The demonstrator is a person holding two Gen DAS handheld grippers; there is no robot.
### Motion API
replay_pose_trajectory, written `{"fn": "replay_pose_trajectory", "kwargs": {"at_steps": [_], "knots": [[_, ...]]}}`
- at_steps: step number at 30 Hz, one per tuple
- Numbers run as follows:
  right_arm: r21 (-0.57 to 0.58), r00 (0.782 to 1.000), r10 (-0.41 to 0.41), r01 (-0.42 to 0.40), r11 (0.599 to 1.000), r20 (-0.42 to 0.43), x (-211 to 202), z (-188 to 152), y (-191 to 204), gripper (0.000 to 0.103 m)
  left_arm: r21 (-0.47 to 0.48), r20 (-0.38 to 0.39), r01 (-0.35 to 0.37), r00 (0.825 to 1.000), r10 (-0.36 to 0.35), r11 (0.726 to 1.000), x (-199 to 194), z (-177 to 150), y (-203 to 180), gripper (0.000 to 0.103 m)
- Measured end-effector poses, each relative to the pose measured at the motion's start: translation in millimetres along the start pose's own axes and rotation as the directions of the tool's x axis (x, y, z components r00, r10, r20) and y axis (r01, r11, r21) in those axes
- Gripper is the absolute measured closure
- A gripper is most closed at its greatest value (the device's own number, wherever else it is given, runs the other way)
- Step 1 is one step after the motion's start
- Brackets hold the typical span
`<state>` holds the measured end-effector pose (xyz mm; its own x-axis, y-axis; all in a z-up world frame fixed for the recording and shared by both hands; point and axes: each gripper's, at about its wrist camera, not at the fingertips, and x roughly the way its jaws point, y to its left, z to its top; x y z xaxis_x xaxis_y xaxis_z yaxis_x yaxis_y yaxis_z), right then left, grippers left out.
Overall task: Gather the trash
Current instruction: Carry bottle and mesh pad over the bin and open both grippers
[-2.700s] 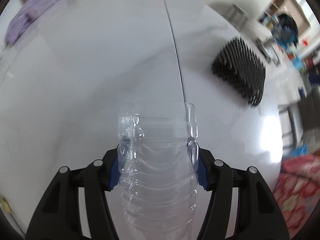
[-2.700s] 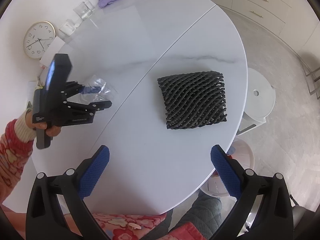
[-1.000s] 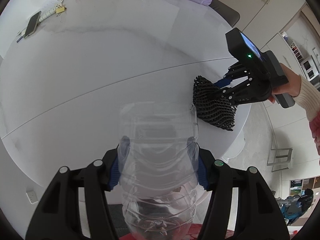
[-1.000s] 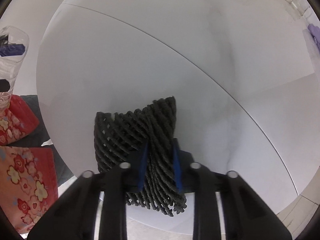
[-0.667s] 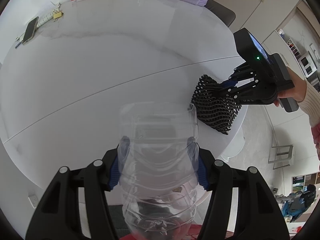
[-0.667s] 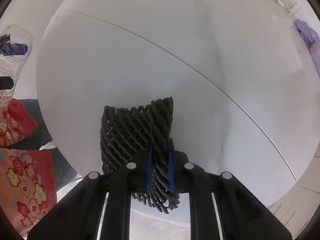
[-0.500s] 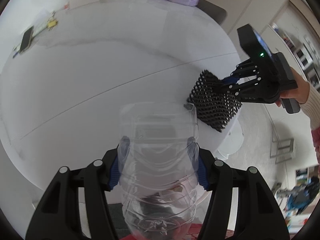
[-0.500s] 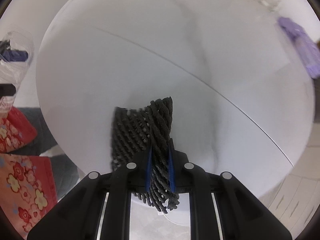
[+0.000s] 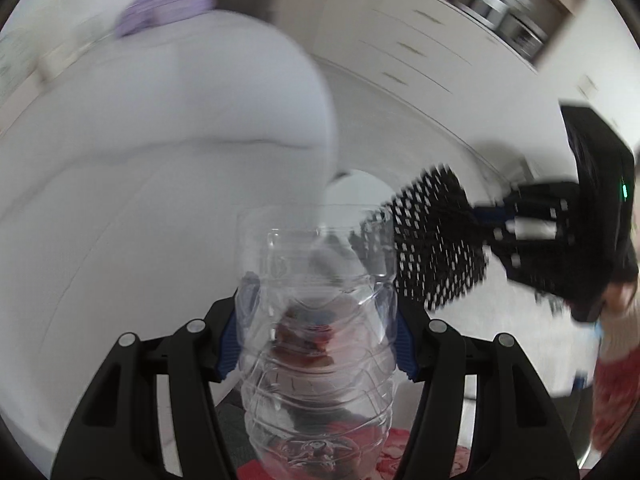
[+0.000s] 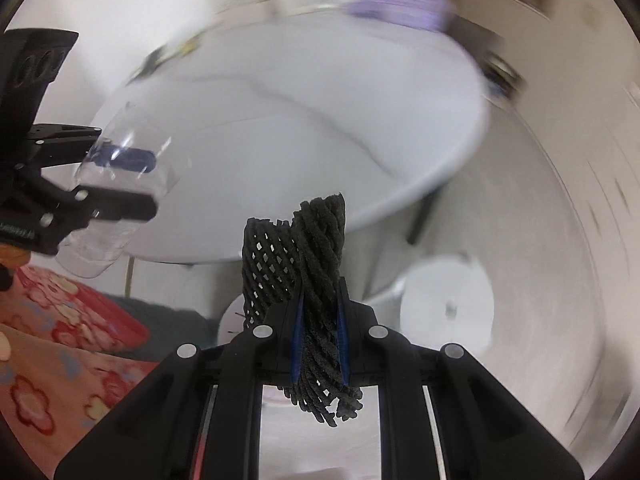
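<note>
1. both tongs are loaded: left gripper (image 9: 316,320) is pinched on a clear plastic bottle (image 9: 316,344), right gripper (image 10: 319,344) is clamped on a bunched black foam net (image 10: 308,280).
2. both items hang off the white table (image 10: 280,152), over the floor.
3. bottle's long axis runs along the fingers; net droops just right of it.
4. no bin is clear; either hand looks equally near.
</note>
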<state>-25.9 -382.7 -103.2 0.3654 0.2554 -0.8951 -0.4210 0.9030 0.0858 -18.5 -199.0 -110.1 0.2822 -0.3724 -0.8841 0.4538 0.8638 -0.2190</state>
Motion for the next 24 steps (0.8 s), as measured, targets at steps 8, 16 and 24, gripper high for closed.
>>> {"fn": "replay_pose_trajectory", "kwargs": {"at_steps": [8, 16, 24], "knots": [[0.454, 0.991, -0.132, 0.118, 0.883, -0.002, -14.9, -102.9, 25.1, 0.088, 0.268, -0.072, 0.122, 0.992, -0.107, 0.956, 7.2, 5.3, -26.5, 0.045], [0.635, 0.978, -0.196, 0.197, 0.747, -0.073, 42.8, -125.1, 62.8, 0.088, 0.419, -0.145, 0.183, 0.98, -0.133, 0.89, 13.0, -9.5, -26.0, 0.045], [0.717, 0.962, -0.133, 0.266, 0.644, -0.238, 191.1, -151.7, 54.2, 0.08, 0.458, -0.213, 0.163, 0.975, -0.071, 0.874, 26.9, -29.7, -2.5, 0.045]]}}
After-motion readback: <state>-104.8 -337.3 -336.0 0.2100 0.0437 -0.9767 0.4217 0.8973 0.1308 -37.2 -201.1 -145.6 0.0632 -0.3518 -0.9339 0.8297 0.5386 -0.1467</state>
